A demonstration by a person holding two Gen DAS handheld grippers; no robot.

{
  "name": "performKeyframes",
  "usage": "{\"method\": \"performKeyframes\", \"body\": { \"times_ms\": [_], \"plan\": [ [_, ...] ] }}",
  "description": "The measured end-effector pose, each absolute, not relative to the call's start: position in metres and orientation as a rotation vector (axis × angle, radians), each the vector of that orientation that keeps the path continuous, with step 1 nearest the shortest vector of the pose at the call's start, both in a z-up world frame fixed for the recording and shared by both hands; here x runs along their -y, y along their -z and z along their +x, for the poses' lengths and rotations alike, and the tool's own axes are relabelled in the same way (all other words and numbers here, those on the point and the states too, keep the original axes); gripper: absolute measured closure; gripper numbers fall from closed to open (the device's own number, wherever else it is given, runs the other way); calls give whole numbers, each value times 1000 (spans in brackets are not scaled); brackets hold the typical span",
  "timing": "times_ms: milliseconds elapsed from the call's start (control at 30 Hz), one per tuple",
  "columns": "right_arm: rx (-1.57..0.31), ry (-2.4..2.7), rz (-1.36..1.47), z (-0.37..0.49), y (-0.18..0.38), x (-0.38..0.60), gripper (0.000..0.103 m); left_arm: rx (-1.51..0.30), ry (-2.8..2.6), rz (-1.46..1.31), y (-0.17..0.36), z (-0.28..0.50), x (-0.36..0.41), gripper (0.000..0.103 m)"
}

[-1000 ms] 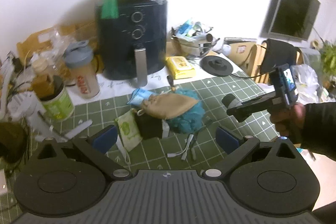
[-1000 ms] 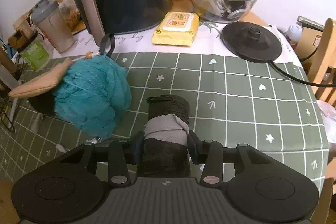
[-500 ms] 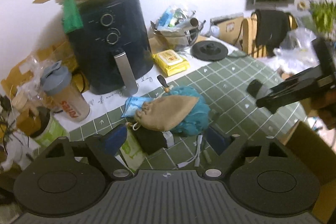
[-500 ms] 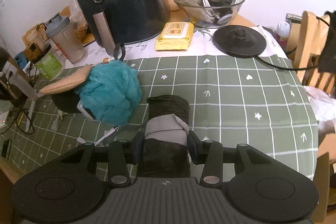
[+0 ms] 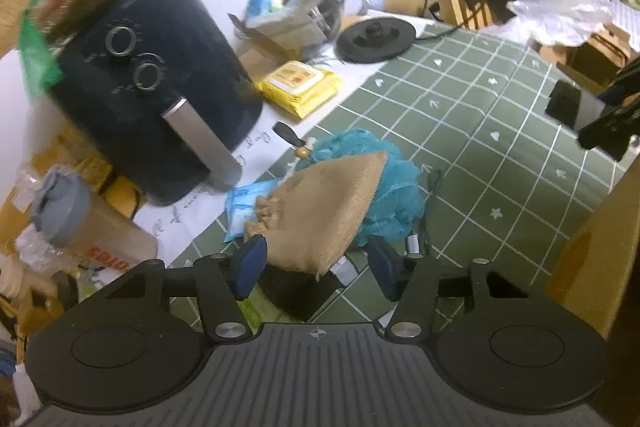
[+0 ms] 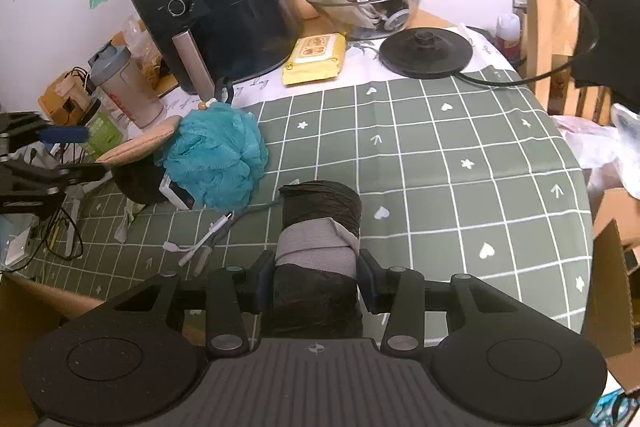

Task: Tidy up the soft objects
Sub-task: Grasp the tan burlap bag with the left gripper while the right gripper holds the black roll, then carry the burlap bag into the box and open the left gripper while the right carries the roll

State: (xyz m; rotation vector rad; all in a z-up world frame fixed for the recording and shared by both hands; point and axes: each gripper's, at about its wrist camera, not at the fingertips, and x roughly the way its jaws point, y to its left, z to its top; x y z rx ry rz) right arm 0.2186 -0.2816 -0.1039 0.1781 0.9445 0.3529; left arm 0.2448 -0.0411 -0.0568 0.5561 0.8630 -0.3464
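Tan drawstring pouch (image 5: pixel 320 215) lies on the tabletop (image 5: pixel 500 131), draped over the teal bath pouf (image 5: pixel 394 187) and a black item under it. From the left wrist view we see the pouch straight ahead of the left gripper (image 5: pixel 316 263), its lower edge sitting in the gap between the two blue pads (image 5: pixel 250 261). Jaws spread wide, nothing gripped; we can't tell if either pad touches the fabric.

Right gripper (image 6: pixel 316 281) is clamped on a dark rolled bundle (image 6: pixel 320 231) with a grey band around its middle. Jaws press both sides of the roll just below the band, and the roll sticks out forward past the fingertips. The bundle is just right of the pouf in the right wrist view, near it but apart.

Relative to the pouf: black air fryer (image 6: pixel 216 7) stands behind it, yellow wipes pack (image 6: pixel 314 59) behind and to the right, black round base (image 6: pixel 426 53) further right. A white cable (image 6: pixel 204 243) lies in front of the pouf on the green grid cloth. A blue packet (image 5: pixel 240 203) peeks out left of the pouch, beside the fryer. Grey-lidded shaker bottle (image 6: pixel 124 83) is left of the fryer.
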Motion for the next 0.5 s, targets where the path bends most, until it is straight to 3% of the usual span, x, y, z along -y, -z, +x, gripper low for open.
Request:
{"method": "performKeyframes", "body": {
  "times_ms": [167, 233, 300, 500],
  "plan": [
    [-938, -340, 187, 211, 100, 288, 57, -894, 352, 597, 74, 258, 45, 72],
    [-931, -335, 192, 208, 98, 291, 57, -902, 337, 591, 76, 262, 42, 89],
    [-923, -332, 197, 205, 95, 294, 57, -897, 324, 565, 73, 264, 38, 95],
    [-894, -334, 198, 203, 83, 300, 57, -855, 277, 463, 49, 272, 21, 97]
  ]
}}
